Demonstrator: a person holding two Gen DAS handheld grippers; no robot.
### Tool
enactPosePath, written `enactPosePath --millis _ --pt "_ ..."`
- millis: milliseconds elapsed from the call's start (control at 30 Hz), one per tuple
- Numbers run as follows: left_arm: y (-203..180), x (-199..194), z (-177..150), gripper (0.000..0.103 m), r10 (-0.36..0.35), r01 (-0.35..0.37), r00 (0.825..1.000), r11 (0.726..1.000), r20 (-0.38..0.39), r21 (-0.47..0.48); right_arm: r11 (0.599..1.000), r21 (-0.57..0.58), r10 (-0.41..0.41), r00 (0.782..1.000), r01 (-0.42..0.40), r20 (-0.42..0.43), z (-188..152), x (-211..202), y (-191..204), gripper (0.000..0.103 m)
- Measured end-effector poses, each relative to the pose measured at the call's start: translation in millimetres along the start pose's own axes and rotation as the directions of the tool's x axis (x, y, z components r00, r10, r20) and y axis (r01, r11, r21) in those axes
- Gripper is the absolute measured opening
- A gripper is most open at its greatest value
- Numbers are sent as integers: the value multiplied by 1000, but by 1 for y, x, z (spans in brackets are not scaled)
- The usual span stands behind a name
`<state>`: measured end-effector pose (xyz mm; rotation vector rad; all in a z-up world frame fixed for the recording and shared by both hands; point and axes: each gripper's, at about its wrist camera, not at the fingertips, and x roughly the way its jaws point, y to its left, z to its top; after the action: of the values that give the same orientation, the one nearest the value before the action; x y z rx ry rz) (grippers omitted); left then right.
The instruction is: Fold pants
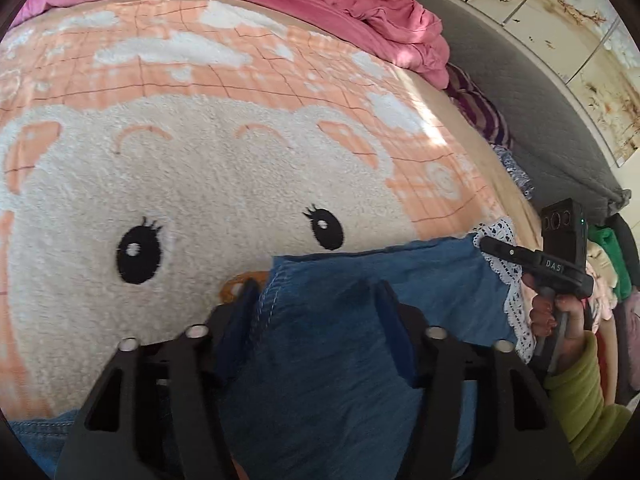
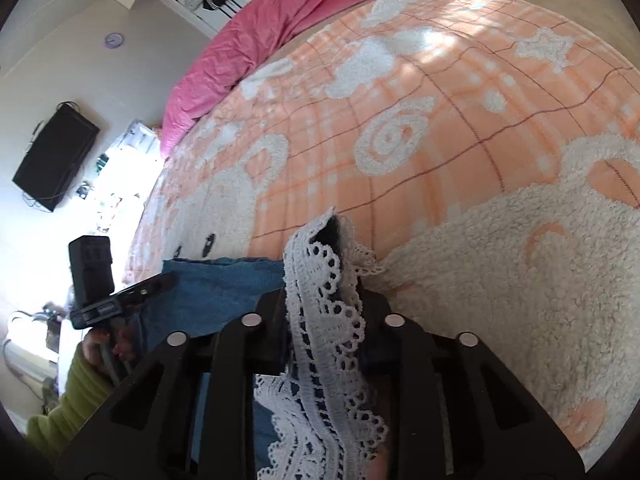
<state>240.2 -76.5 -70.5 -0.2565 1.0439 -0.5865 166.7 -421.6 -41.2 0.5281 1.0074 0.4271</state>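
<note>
1. Left wrist view: the left gripper [image 1: 316,304] had its jaws narrowed on a bunched fold of the blue denim pants [image 1: 360,280]; the cloth filled the gap between the pads, so a grip was judged to be in place.
2. Right wrist view: the right gripper [image 2: 324,312] stood nearly closed on the white lace hem [image 2: 320,280] of the pants, the trim bunched between its pads and running down below them.
3. The pants lay at the near edge of the bed, on the peach and white fleece blanket [image 1: 200,180]; a pink quilt [image 1: 360,8] was heaped at the far side.
4. Both grippers held one straight edge of the garment, left at its denim corner, right at its lace end, well apart.
5. Progress: judged early to middle. How many layers were already stacked could not be told.
6. Outstanding: carrying the held edge over, laying it flat, and smoothing. No finished, compact fold was visible.
</note>
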Motion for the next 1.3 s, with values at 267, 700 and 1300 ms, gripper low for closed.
enactPosePath --millis 267,700,1300 --pt "-17 -17 6 11 34 -36 992 999 121 18 990 -131 -34 988 55 153 11 -34 35 13" --pt "-14 29 24 16 306 -319 943 944 133 84 838 -324 -447 893 439 55 42 42 30 37" --pt "-8 -82 -42 55 299 -278 904 954 305 -111 918 -86 -350 893 387 282 -3 -74 20 73"
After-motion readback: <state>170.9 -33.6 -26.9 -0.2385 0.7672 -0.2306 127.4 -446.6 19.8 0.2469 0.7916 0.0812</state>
